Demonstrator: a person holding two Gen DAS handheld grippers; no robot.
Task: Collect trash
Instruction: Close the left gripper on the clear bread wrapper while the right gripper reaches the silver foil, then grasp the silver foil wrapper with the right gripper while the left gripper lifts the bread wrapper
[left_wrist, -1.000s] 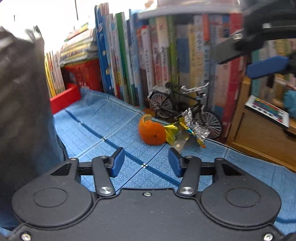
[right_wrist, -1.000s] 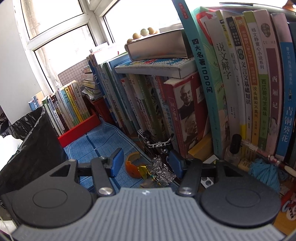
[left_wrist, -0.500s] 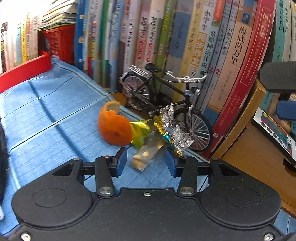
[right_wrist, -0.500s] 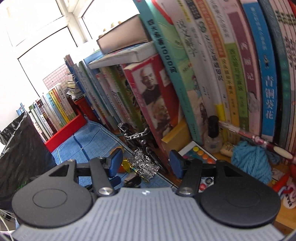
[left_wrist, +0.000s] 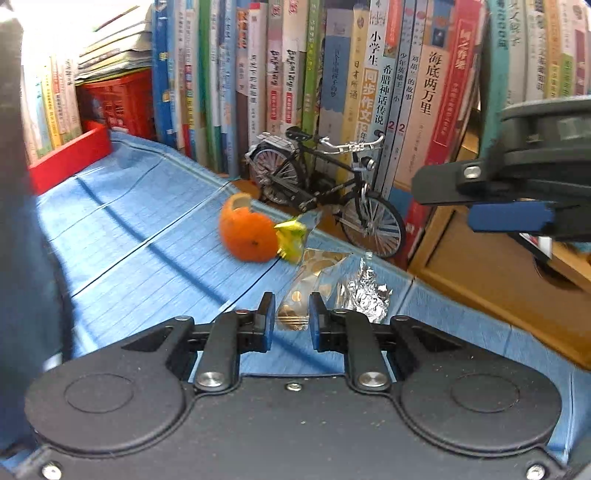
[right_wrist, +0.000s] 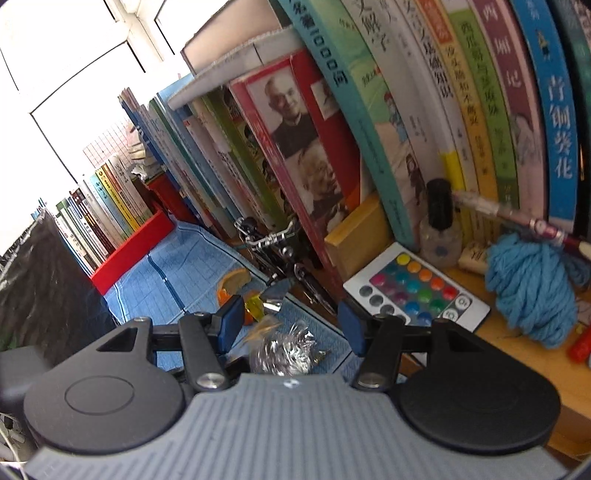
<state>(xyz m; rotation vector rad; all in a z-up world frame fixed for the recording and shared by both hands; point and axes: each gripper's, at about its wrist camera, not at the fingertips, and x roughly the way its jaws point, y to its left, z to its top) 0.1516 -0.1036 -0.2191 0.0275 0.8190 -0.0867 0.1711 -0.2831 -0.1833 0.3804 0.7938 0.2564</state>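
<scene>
Trash lies on the blue mat (left_wrist: 155, 236) in front of the books: an orange peel (left_wrist: 247, 232), a yellow-green wrapper (left_wrist: 291, 236), a clear wrapper with gold dots (left_wrist: 317, 266) and crumpled silver foil (left_wrist: 365, 291). My left gripper (left_wrist: 291, 314) is low on the mat, its fingers drawn in on the near end of the clear wrapper. My right gripper (right_wrist: 291, 323) hangs open above the silver foil (right_wrist: 284, 350), nothing between its fingers; the orange peel (right_wrist: 229, 286) shows beyond it. In the left wrist view the right gripper (left_wrist: 517, 206) is at the upper right.
A model bicycle (left_wrist: 321, 188) stands just behind the trash against a row of upright books (left_wrist: 332, 92). A black bin bag (right_wrist: 40, 277) rises at the left and a red tray (left_wrist: 70, 158) beyond. A wooden shelf (left_wrist: 480, 266) holds a remote (right_wrist: 413, 291), blue yarn (right_wrist: 532, 288) and a small bottle (right_wrist: 439, 225).
My left gripper has moved forward to the trash pile and narrowed its fingers onto the clear wrapper. The foil now lies apart from the bicycle. The right gripper drifted closer to the books, still open.
</scene>
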